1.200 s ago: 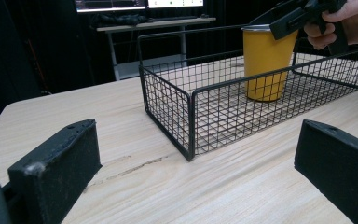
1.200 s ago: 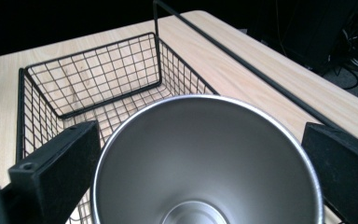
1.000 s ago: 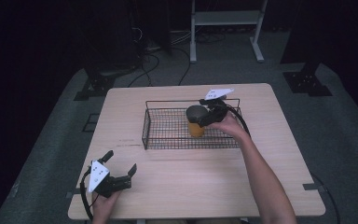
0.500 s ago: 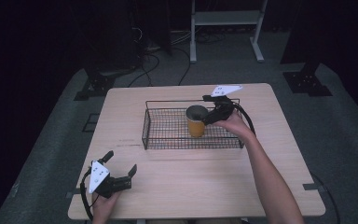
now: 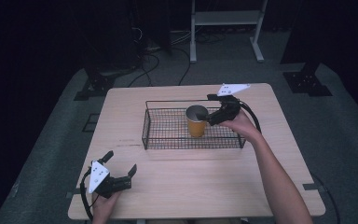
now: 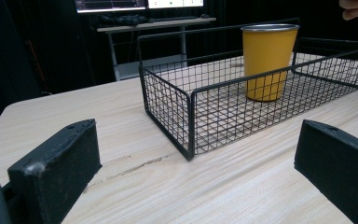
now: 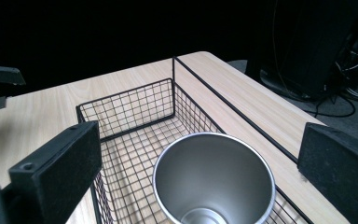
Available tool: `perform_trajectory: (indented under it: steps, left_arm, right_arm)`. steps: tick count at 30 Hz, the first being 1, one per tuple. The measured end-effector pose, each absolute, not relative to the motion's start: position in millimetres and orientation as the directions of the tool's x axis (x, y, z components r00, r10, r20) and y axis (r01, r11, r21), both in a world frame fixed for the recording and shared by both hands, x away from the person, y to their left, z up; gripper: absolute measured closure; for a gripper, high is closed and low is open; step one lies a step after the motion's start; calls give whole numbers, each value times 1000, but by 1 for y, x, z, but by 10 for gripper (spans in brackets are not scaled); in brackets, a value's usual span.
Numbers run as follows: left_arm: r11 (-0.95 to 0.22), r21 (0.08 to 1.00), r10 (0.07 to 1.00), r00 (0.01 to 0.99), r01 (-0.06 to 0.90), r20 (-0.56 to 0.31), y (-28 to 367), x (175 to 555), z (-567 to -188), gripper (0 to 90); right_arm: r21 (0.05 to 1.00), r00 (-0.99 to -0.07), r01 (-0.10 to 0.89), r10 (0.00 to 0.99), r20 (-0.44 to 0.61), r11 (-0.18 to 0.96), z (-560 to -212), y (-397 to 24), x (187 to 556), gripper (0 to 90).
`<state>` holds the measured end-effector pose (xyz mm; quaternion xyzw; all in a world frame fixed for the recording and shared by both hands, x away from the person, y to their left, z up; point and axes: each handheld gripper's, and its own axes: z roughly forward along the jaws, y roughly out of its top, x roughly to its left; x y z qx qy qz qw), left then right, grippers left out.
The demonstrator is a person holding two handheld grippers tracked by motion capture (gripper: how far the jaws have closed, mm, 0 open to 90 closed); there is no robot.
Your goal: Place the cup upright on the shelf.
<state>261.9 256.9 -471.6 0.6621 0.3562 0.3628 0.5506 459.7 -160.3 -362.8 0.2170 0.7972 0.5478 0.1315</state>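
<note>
A yellow metal cup (image 5: 196, 123) stands upright inside a black wire basket (image 5: 145, 127) on the wooden table. My right gripper (image 5: 209, 110) hovers just right of the cup's rim, open, with nothing held. In the right gripper view, the cup's silver inside (image 7: 214, 175) lies below and between the wide black jaws, with the basket (image 7: 135, 100) beyond. My left gripper (image 5: 120, 162) rests open near the table's front left corner, well apart from the basket. Its view shows the basket (image 6: 191, 100) and cup (image 6: 266, 60) ahead.
The table (image 5: 279, 154) has bare wood in front of the basket and on both sides. A white metal stand (image 5: 226, 18), cables and dark equipment bases sit on the floor beyond the far edge.
My right gripper has drawn back a little to the right and away from the cup, which stays upright in the basket. The left gripper has not moved.
</note>
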Motion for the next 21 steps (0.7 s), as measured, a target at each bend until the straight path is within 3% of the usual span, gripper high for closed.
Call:
perform_trajectory:
  steps: [21]
  left_arm:
    - [-144,987,871,482,73,92,257,262,-472,0]
  right_arm:
    - [928,-870,244,487,81,283,-366,-197,439,0]
